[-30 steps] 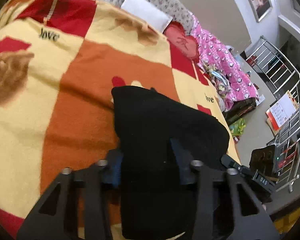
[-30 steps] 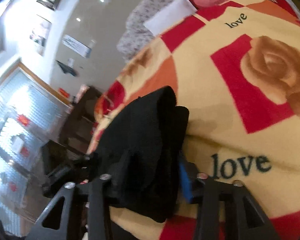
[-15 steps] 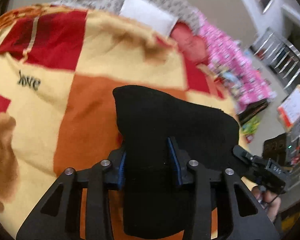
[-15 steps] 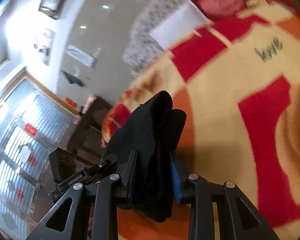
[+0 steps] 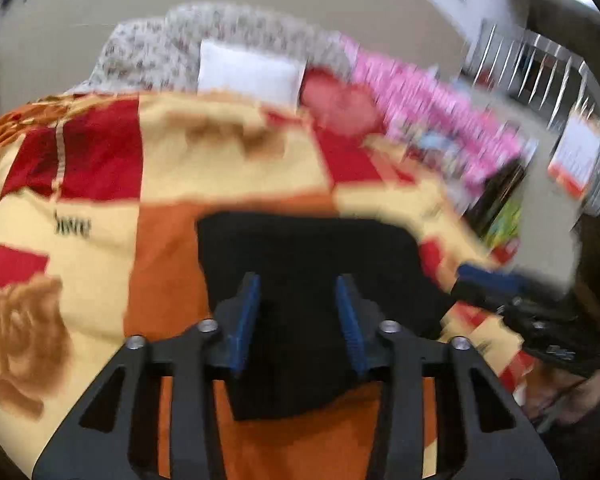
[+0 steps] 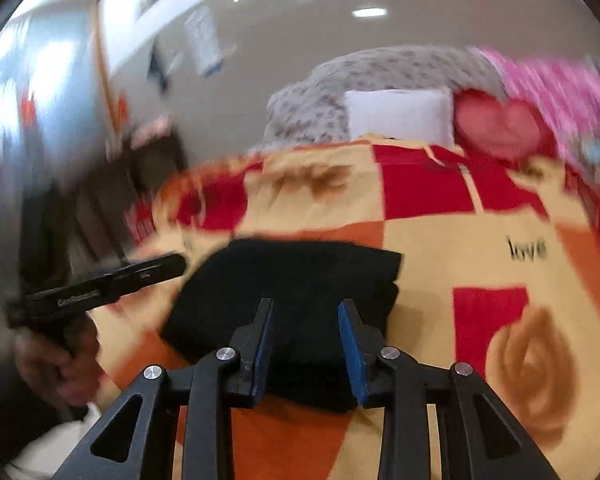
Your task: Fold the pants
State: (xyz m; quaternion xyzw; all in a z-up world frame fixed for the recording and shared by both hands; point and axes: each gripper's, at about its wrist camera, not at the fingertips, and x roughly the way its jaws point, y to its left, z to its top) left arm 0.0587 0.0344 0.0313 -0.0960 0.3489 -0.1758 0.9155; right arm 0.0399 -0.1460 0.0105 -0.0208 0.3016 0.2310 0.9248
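The black pants (image 5: 312, 276) lie folded in a compact bundle on the patterned blanket (image 5: 100, 208). My left gripper (image 5: 298, 284) is open, its blue pads standing apart just above the near edge of the bundle. My right gripper (image 6: 306, 308) is open too, above the near edge of the same bundle (image 6: 296, 280). Neither holds the cloth. Each gripper shows in the other's view: the right one (image 5: 500, 280) to the right of the pants, the left one (image 6: 108, 284) to their left.
The red, orange and yellow blanket (image 6: 480, 248) covers the bed. A white pillow (image 5: 252, 76), a red heart cushion (image 6: 500, 124) and pink bedding (image 5: 440, 120) lie at the far end. A metal rack (image 5: 540, 64) stands beyond the bed's right side.
Both grippers have opened and let go of the pants, then pulled back. The bundle, held up before, now rests flat on the blanket. Both views have tilted up towards the bed's head.
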